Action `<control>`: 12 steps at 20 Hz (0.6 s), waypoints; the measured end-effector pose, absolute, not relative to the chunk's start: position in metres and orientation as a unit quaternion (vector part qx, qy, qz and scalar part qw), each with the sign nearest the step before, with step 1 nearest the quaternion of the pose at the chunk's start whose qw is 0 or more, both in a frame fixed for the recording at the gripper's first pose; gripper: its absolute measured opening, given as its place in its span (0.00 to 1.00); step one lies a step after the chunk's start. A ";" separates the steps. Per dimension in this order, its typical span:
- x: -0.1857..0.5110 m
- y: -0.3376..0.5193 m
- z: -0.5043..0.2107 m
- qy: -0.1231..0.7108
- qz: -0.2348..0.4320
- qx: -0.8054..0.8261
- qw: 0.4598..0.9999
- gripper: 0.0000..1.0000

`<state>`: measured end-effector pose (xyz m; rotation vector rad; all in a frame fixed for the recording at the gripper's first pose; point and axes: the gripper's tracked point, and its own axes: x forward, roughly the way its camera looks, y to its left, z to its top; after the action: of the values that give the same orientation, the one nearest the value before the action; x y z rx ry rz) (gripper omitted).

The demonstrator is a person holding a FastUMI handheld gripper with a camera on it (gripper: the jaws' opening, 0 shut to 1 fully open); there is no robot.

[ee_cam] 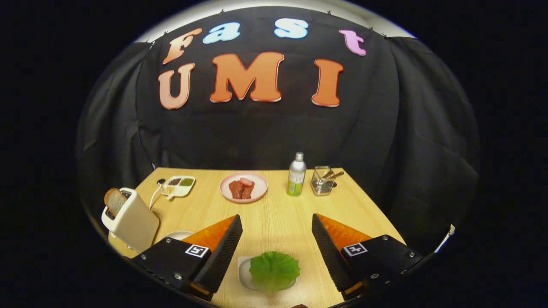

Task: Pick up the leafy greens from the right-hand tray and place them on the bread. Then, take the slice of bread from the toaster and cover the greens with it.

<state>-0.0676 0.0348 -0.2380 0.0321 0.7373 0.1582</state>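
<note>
Tool (277, 239) spread wide, fingers well apart, nothing pinched. Flat green leafy lettuce piece (274, 270) lying between the fingers, near their bases, on a small white tray (243, 270). Likely step one: greens not yet gripped, judging by the open gap either side of the leaf.

Leaf roughly round, ruffled edge, lying flat; no clear long axis, slightly wider across the fingers than along them. No pointing direction readable.

Target bread: only the rim of a white plate (177, 235) peeking out behind the left finger, just beside the toaster; bread on it hidden, can't confirm.

Second slice: brown-crusted toast slice (114, 201) standing upright in the slot of the cream boxy toaster (130, 222), leaning a bit left, long axis vertical, broad face toward the camera.

Next move, as a guess: drop down over the leaf, close on its edges without crushing, lift, swing left to the plate. Thin floppy leaf, may fold or slip.

Clutter beyond on the wooden surface (274, 214): pink plate of meat (243, 187), silver bottle (296, 174), wire basket (323, 181), divided condiment dish (179, 185). All well apart from the path.
</note>
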 end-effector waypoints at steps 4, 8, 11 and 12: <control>-0.099 0.046 -0.297 0.462 0.083 0.040 0.882 0.97; -0.123 0.049 -0.336 0.521 0.093 0.016 0.849 0.96; -0.139 0.049 -0.360 0.558 0.097 0.010 0.824 0.95; -0.143 0.053 -0.367 0.573 0.098 0.019 0.814 0.93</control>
<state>-0.1434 0.0527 -0.3668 0.0411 1.2224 0.2088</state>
